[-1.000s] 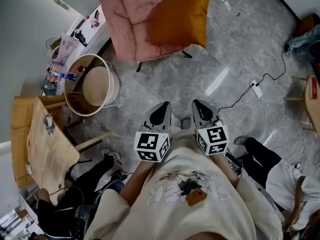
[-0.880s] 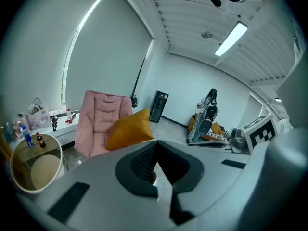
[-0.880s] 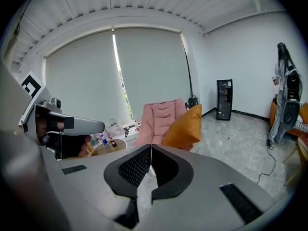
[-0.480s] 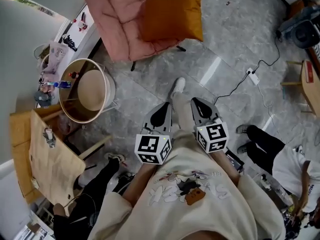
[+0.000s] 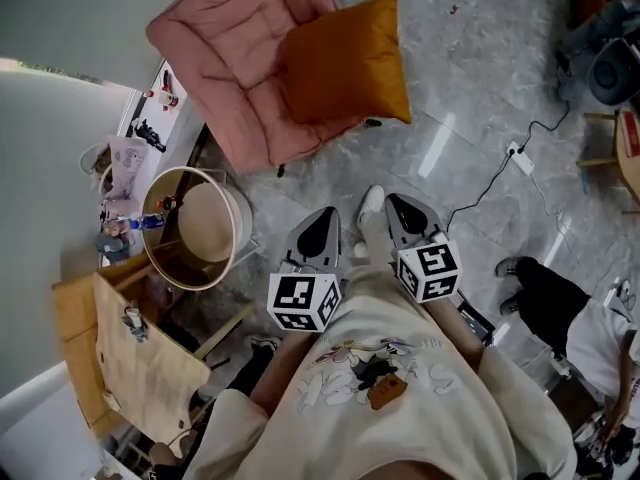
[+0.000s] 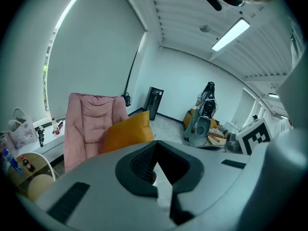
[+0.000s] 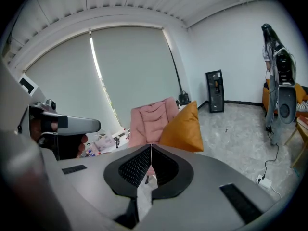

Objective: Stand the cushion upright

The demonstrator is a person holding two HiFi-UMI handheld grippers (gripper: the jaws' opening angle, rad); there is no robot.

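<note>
Orange cushion (image 5: 345,63) rests on the seat of a pink armchair (image 5: 215,58), well ahead of both grippers and touching neither. The left gripper (image 5: 323,220) and right gripper (image 5: 403,211) point toward it side by side, jaws pressed together, holding nothing.

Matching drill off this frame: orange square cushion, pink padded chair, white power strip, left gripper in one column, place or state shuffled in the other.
Column one:
1. orange square cushion
2. pink padded chair
3. white power strip
4. left gripper

Column two:
A. lying on the grey floor
B. jaws shut, nothing between them
C. propped on the chair
D. next to the round tan side table

Pairs: 1-C, 2-D, 3-A, 4-B
</note>
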